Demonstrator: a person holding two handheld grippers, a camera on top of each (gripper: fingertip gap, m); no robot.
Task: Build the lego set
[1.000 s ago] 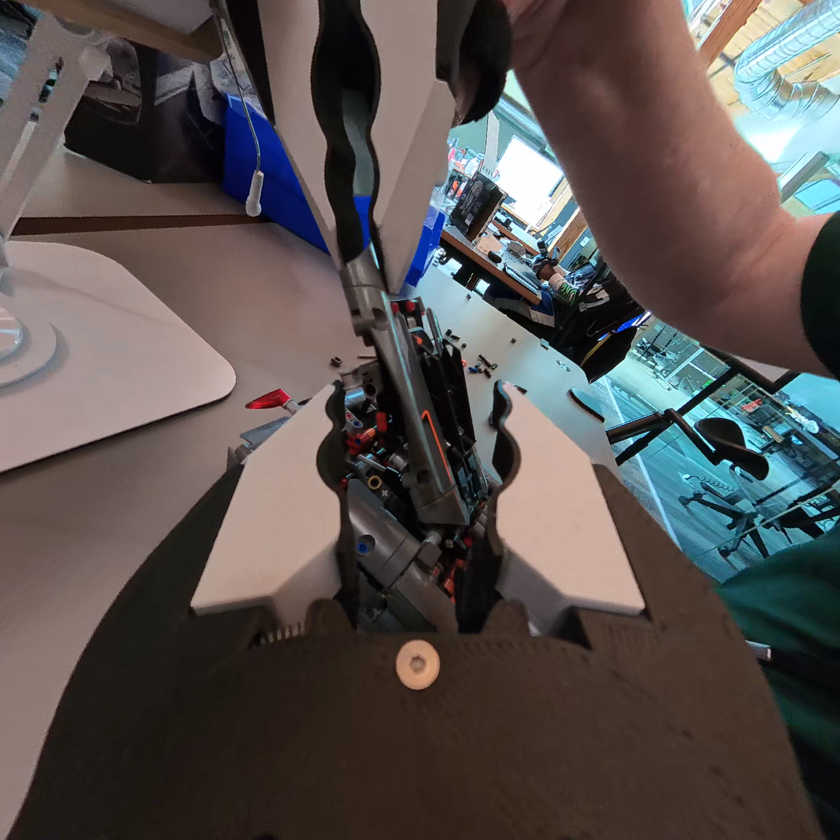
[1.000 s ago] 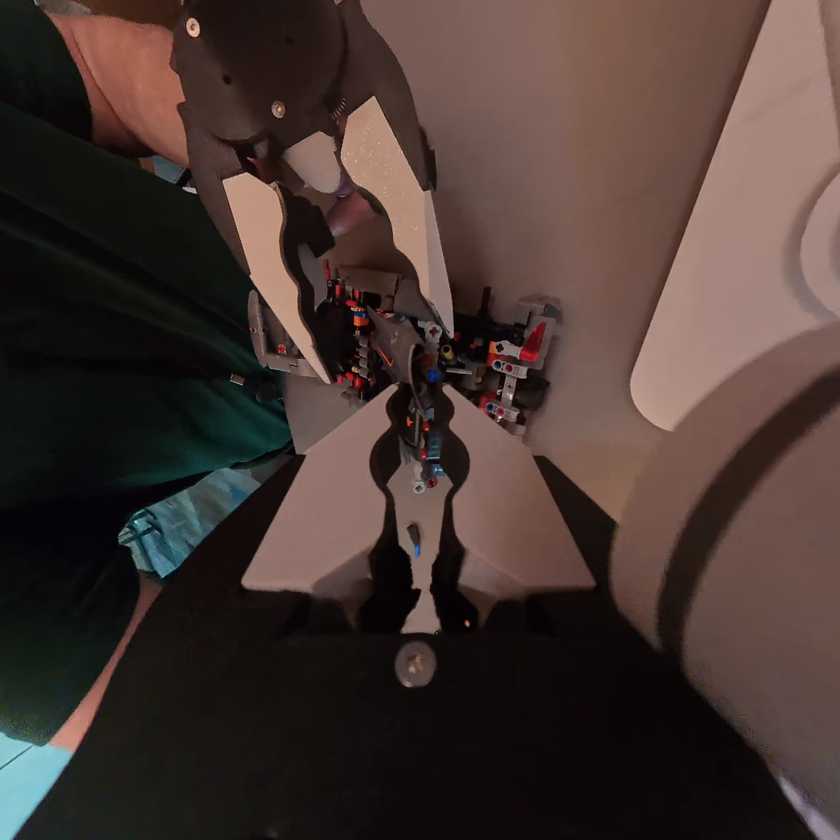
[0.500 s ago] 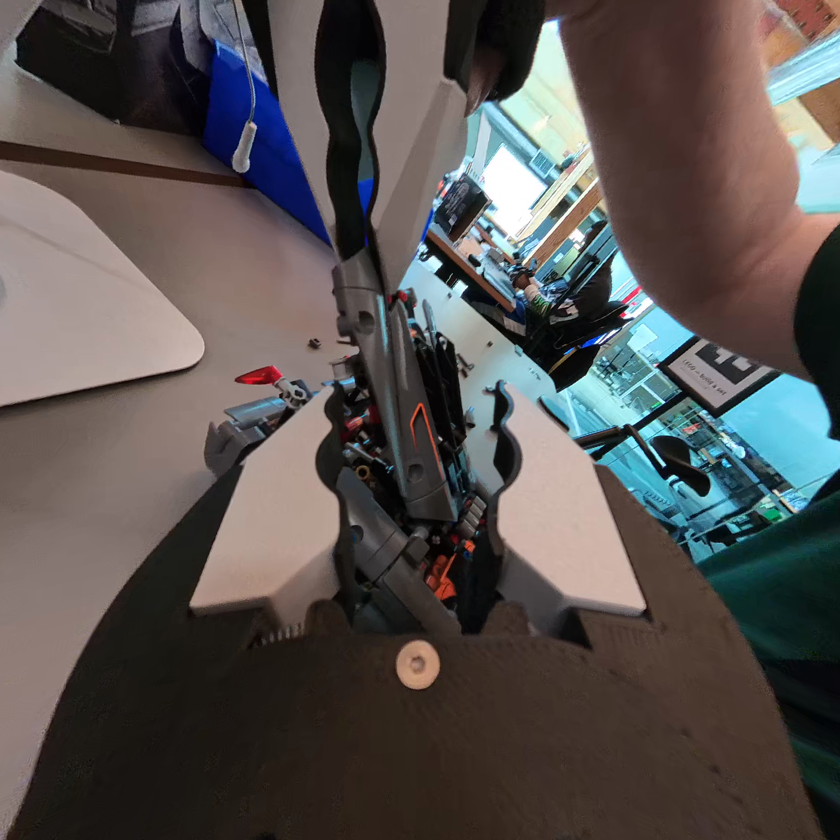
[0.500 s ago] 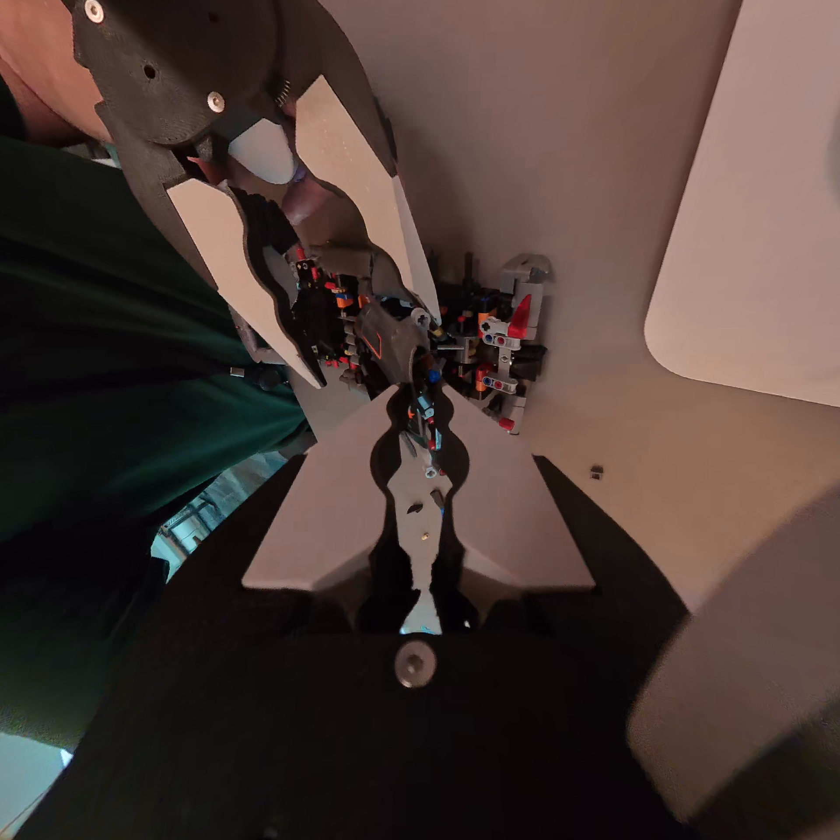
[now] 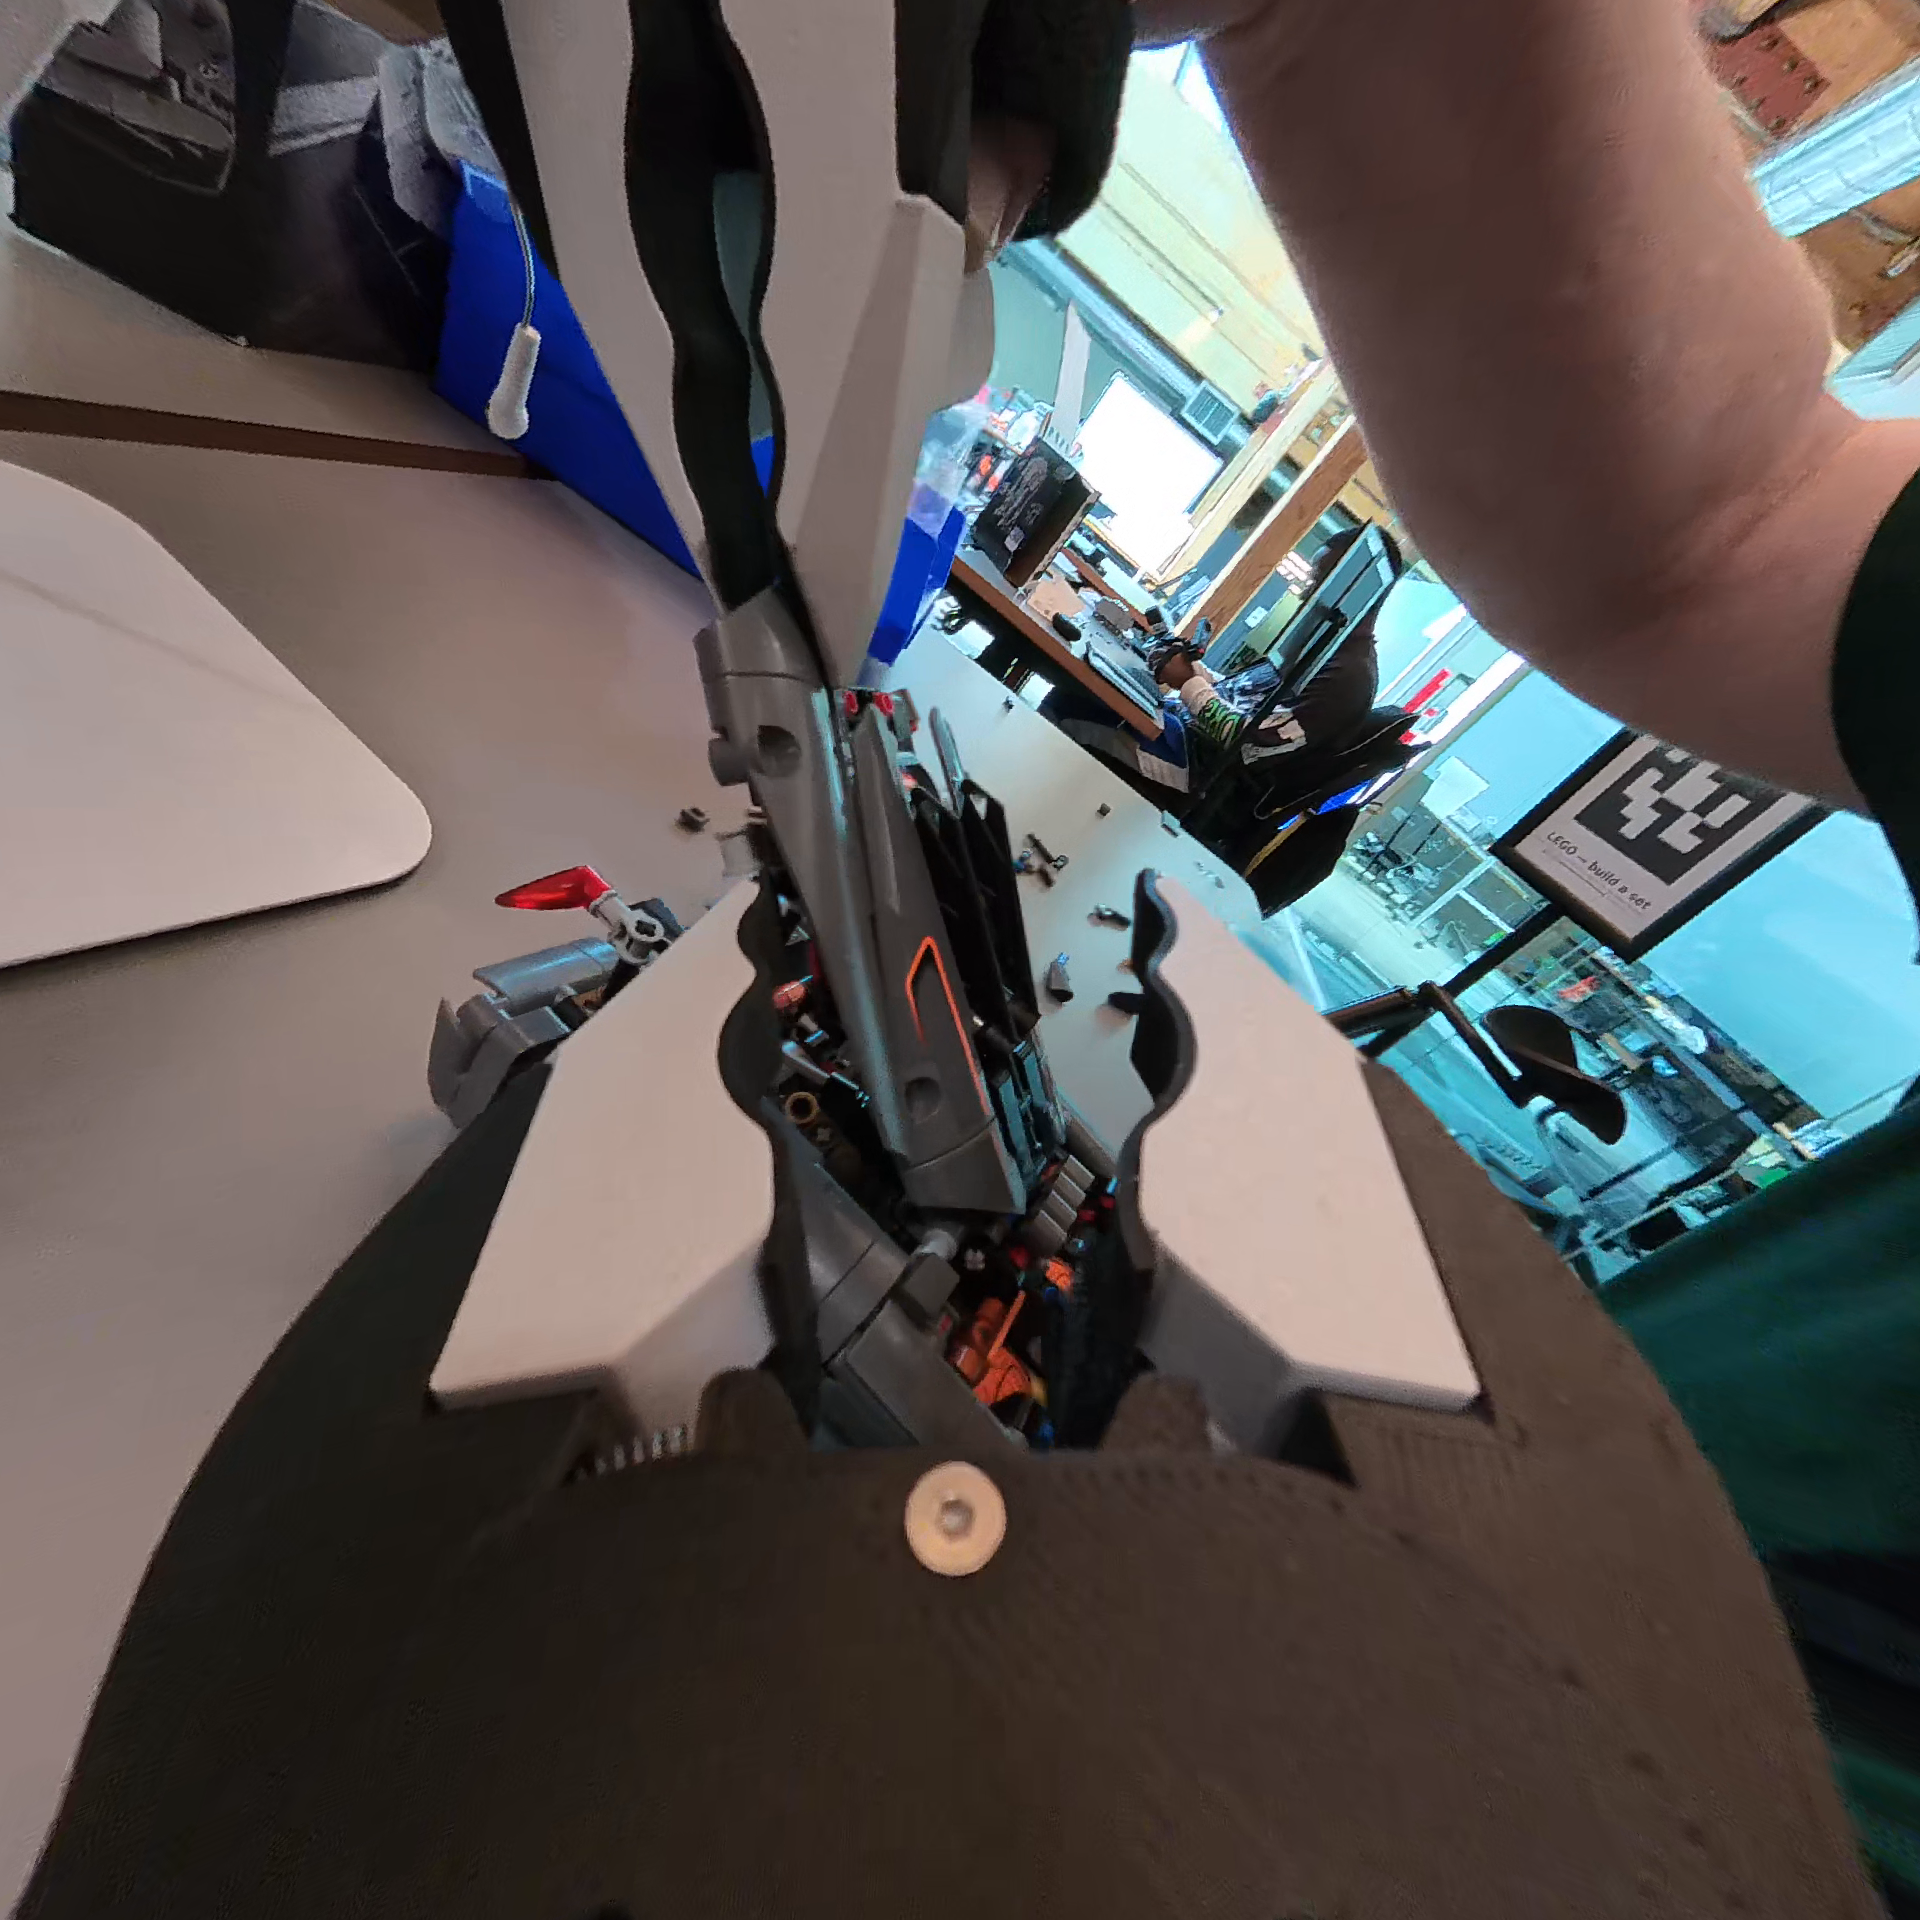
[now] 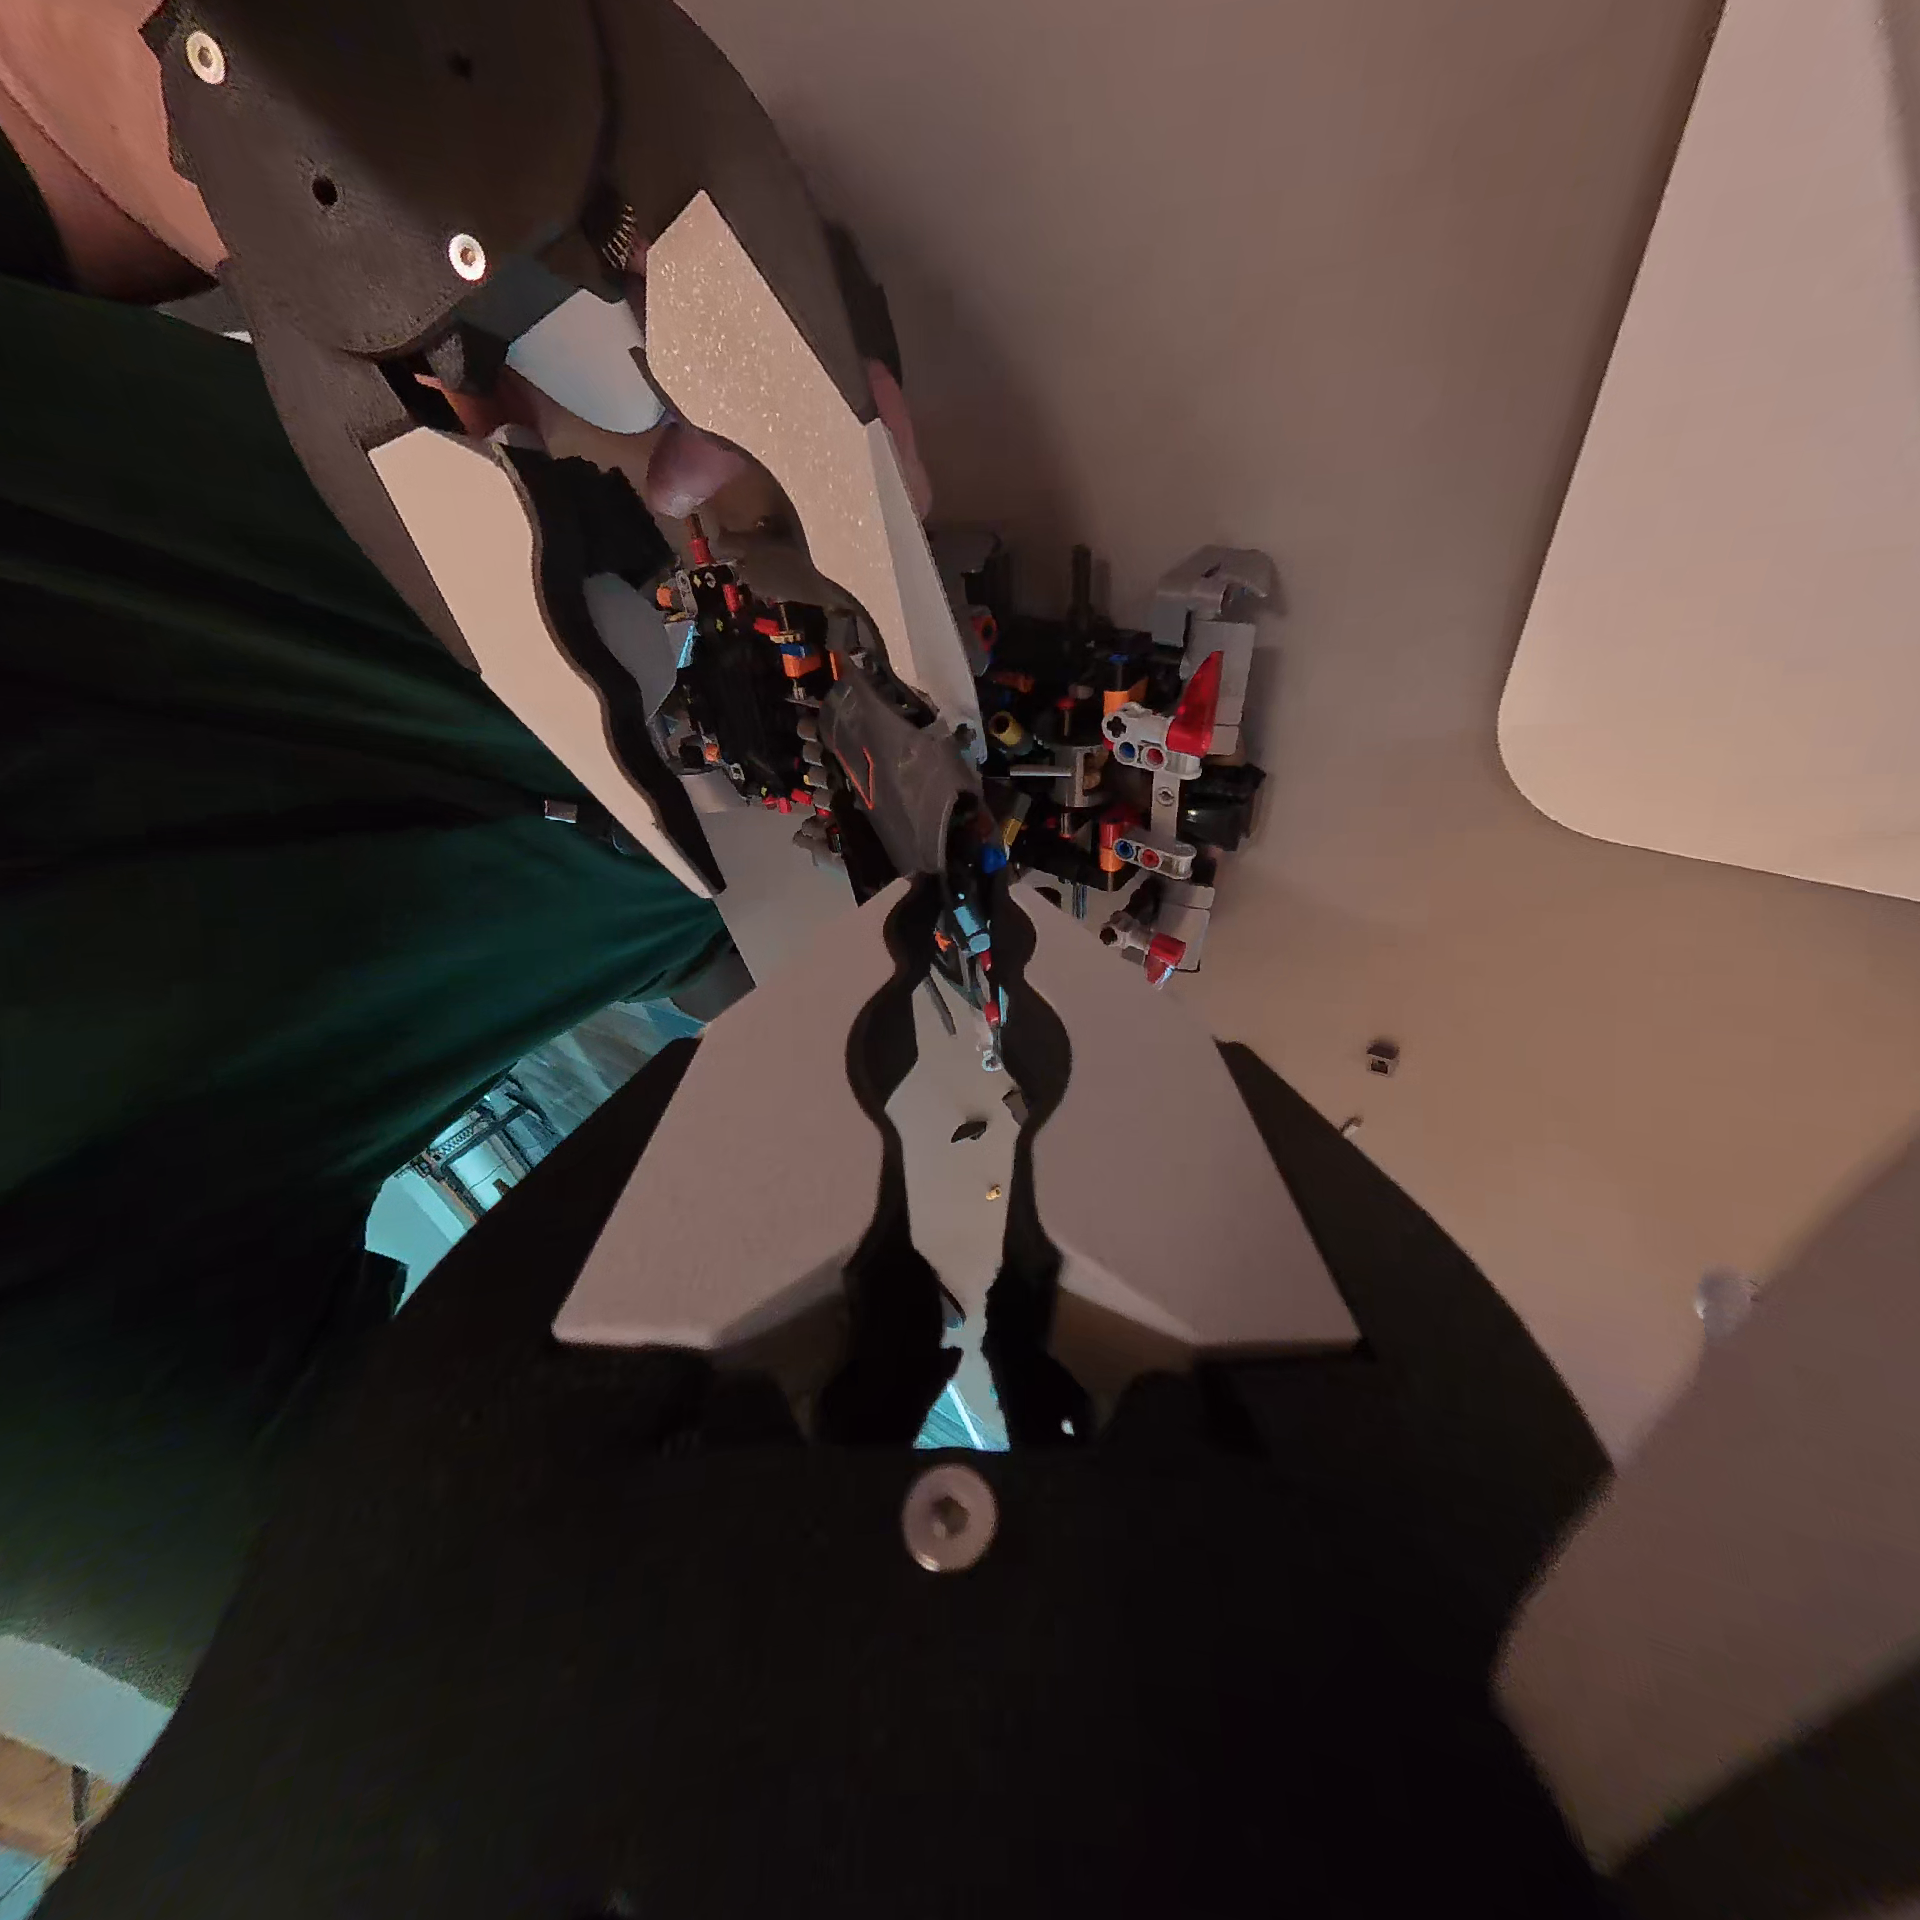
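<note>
the left gripper [image 5: 940, 1039] is clamping the dark grey and black lego model [image 5: 935, 1101] mid-frame, above the pale table [image 5: 260, 1143]; the right gripper [image 6: 961, 883] is pinching the model's long grey panel [image 5: 831, 852] from the top.

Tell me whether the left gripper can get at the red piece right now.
Probably not. The left gripper grips the model, and the red piece sits outside its fingers; it would have to let go first. The right gripper holds the grey panel.
</note>
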